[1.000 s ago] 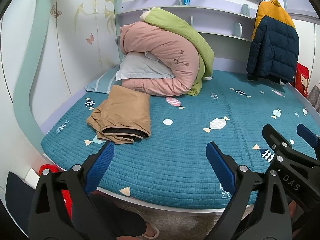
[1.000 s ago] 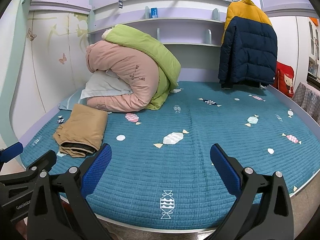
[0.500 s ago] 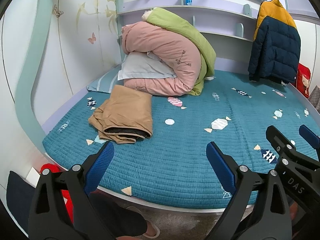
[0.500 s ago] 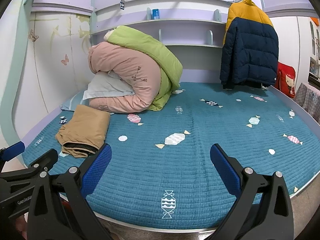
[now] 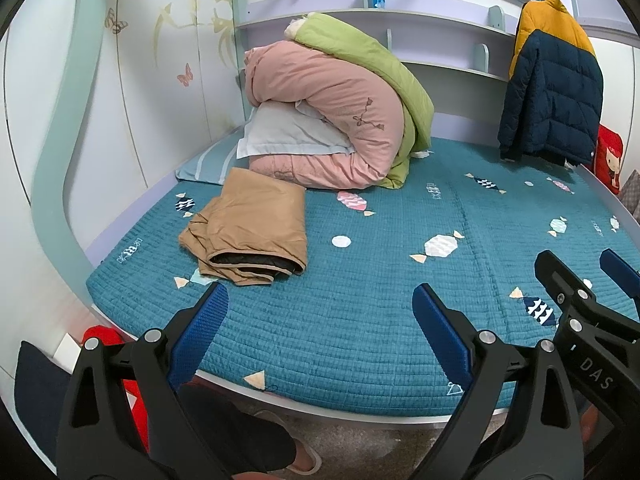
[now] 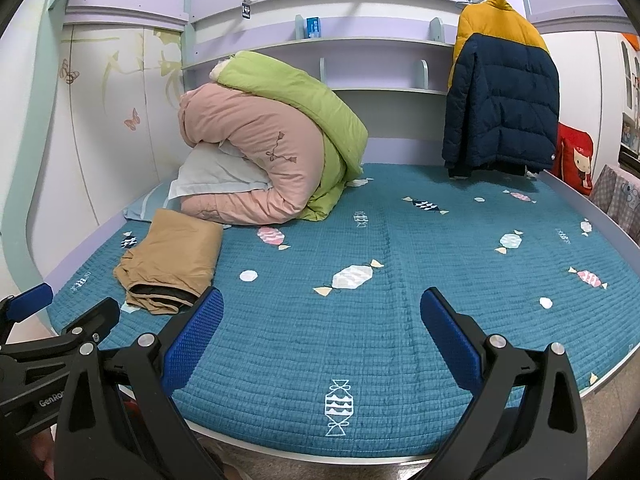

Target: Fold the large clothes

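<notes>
A tan garment (image 5: 250, 226) lies folded on the left side of the teal bed (image 5: 360, 320), with its dark lining showing at the near edge; it also shows in the right wrist view (image 6: 172, 262). A navy and yellow puffer jacket (image 5: 552, 92) hangs on a rail at the back right, also in the right wrist view (image 6: 502, 92). My left gripper (image 5: 320, 320) is open and empty above the bed's front edge. My right gripper (image 6: 322, 320) is open and empty beside it, to the right.
A rolled pink and green duvet (image 5: 340, 112) with a pillow sits at the head of the bed. A red cushion (image 6: 574, 162) leans at the back right. Shelves (image 6: 360, 44) run along the back wall. A foot in a slipper (image 5: 296, 456) stands by the bed.
Both grippers have drifted slightly back and left from the bed; the view shifts a little. Nothing on the bed has moved.
</notes>
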Tool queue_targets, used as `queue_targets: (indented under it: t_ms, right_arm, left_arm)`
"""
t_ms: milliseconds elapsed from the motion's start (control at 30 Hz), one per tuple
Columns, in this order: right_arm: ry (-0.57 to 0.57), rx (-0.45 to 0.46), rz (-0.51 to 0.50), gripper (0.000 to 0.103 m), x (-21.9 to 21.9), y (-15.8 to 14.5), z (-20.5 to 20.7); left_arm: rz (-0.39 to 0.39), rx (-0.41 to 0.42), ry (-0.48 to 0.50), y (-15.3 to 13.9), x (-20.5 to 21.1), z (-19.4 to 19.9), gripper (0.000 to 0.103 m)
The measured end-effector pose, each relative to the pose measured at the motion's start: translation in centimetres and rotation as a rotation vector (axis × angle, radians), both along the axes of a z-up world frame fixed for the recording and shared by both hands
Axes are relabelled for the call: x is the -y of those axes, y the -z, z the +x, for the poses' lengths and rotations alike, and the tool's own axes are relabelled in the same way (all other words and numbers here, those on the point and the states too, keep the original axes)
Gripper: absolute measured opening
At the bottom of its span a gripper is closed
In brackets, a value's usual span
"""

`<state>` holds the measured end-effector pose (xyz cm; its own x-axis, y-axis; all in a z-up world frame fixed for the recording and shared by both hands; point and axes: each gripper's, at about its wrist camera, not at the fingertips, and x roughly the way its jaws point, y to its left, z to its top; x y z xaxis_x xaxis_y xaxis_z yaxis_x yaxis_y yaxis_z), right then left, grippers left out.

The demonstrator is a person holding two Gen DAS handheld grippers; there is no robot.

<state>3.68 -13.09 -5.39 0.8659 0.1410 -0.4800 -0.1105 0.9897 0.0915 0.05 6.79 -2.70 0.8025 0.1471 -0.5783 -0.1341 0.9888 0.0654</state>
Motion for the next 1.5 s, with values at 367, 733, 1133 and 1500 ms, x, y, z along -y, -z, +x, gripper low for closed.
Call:
queue_targets:
  t_ms: [367,733,1133,1500]
  right_arm:
    - [-0.002,-0.004,0.001,0.095,-0.1,0.0,0.0]
    - [-0.001,-0.003,0.001,0.095,-0.2,0.0,-0.1]
    - [-0.001,-0.006,0.000,0.095,-0.2,0.1,-0.1]
    - [-0.006,-0.015,0.008,0.095,-0.2,0.4,-0.2]
  left_arm:
    - [-0.001,-0.004,0.002,0.1,-0.1,0.0,0.094]
    - [-0.001,-0.005,0.003,0.1,-0.2,0.0,0.094]
    - [-0.003,-0.016,0.007,1.0,-0.8,-0.5,0.094]
    - [-0.007,-0.026,0.014,1.3,-1.1,-0.5,0.094]
